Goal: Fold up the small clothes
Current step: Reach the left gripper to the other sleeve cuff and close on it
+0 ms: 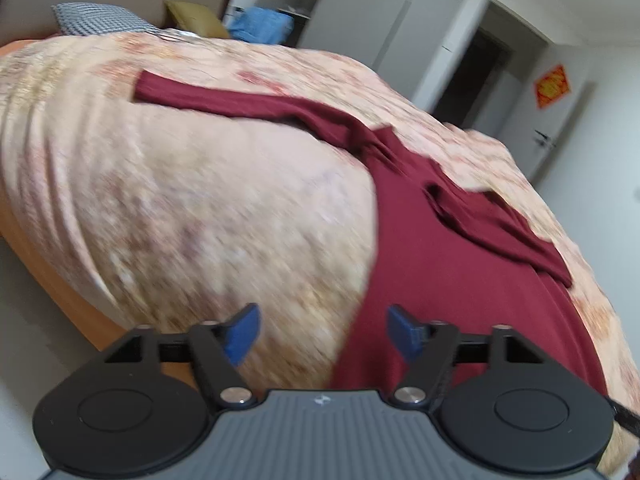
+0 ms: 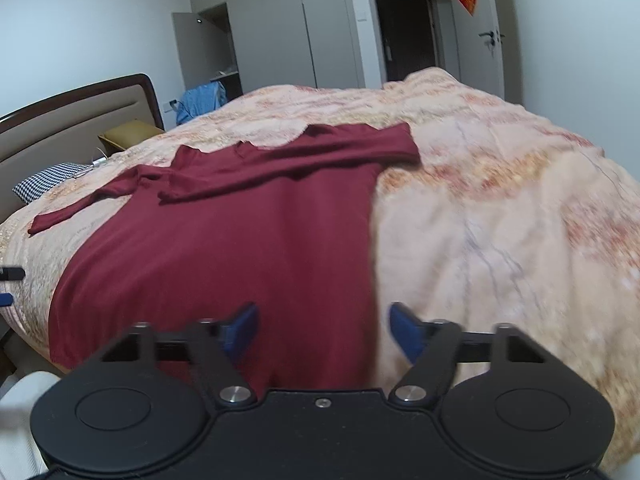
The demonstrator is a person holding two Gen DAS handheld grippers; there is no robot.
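A dark red long-sleeved top (image 2: 224,248) lies spread on the bed, hem toward me. Its right sleeve (image 2: 320,152) is folded across the chest; its left sleeve (image 2: 68,212) stretches out to the left. In the left wrist view the top (image 1: 460,272) fills the right side, with the left sleeve (image 1: 224,98) reaching far left. My left gripper (image 1: 323,334) is open and empty above the top's left hem edge. My right gripper (image 2: 323,332) is open and empty above the top's right hem edge. A bit of the left gripper (image 2: 10,280) shows at the left edge of the right wrist view.
The bed has a peach floral quilt (image 2: 500,220). A checked pillow (image 2: 44,182) and a headboard (image 2: 68,120) are at the far left. A blue garment (image 2: 200,100), wardrobe (image 2: 280,20) and doors (image 2: 476,32) stand beyond the bed.
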